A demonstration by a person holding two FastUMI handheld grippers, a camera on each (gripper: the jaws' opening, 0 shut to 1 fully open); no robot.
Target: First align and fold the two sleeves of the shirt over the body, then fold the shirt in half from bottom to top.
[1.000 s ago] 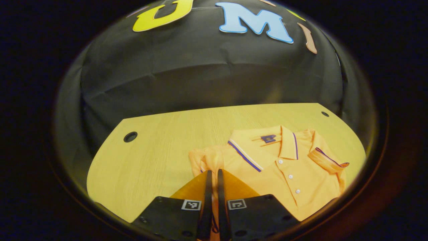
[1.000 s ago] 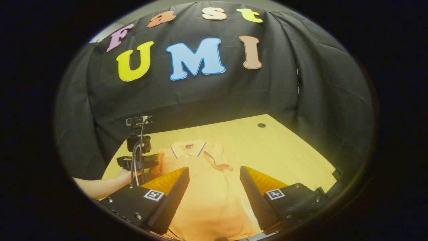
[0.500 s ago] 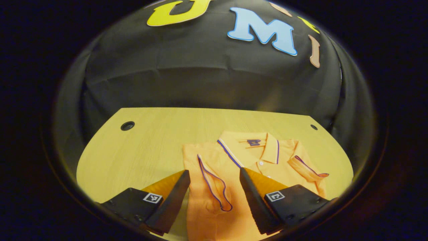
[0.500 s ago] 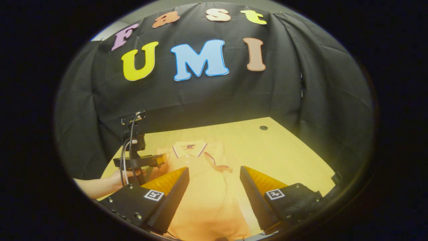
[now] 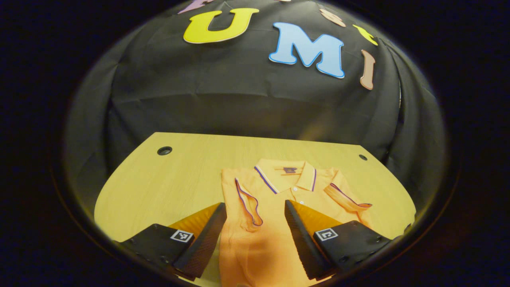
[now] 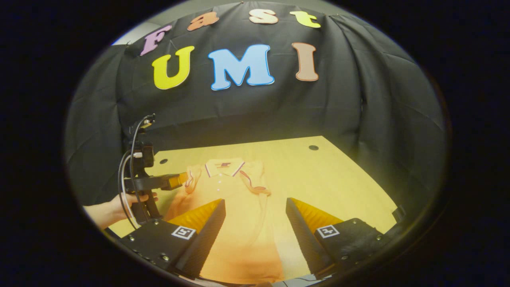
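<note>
Both sleeves lying folded in over the shirt body; both grippers hanging empty above it.

The orange shirt (image 5: 279,207) is lying collar-away on the wooden table (image 5: 167,179), left sleeve (image 5: 247,201) and right sleeve (image 5: 346,197) turned inward onto the chest, body at full length. The left gripper (image 5: 255,235) and right gripper (image 6: 255,235) are both hovering with jaws spread wide, pinching nothing, pointed along the shirt; judged, sleeve stage looks settled and the hem is awaiting the bottom-to-top fold. Black cloth wall (image 5: 239,99) is enclosing the table.
</note>
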